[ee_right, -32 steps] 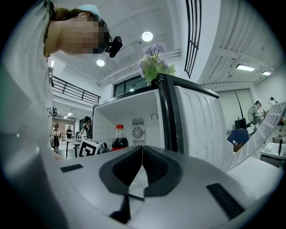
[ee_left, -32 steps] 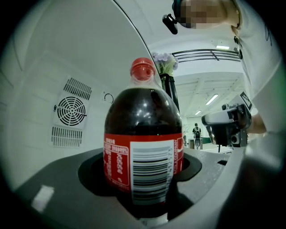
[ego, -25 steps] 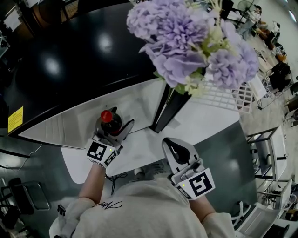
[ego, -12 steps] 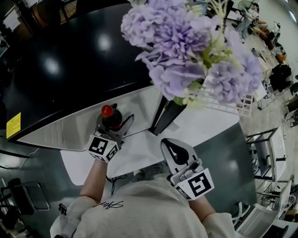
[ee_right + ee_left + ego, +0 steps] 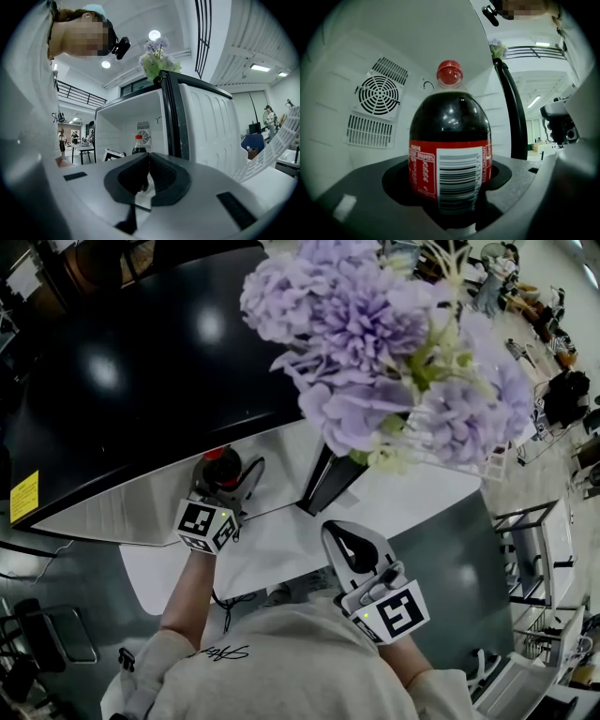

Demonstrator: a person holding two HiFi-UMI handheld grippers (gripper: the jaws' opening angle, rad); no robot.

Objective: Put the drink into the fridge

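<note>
The drink is a dark cola bottle (image 5: 450, 140) with a red cap and a red label, standing upright between my left gripper's (image 5: 449, 187) jaws, which are shut on its body. In the head view the bottle (image 5: 221, 474) and left gripper (image 5: 228, 474) sit at the front edge of the black-topped fridge (image 5: 141, 362), the cap partly under that edge. The white fridge interior (image 5: 375, 93) with its round fan vent is right behind the bottle. My right gripper (image 5: 345, 542) hangs back outside, shut and empty (image 5: 149, 171). From there the bottle (image 5: 138, 146) shows inside the open fridge.
The fridge door (image 5: 206, 126) stands open to the right, its white rack (image 5: 441, 442) facing out. Purple flowers (image 5: 375, 343) stand on the fridge top near the hinge side and block part of the head view. Desks and people are far off in the room.
My left gripper has carried the bottle forward, so its cap now sits partly under the fridge's top edge. The right gripper has stayed put.
</note>
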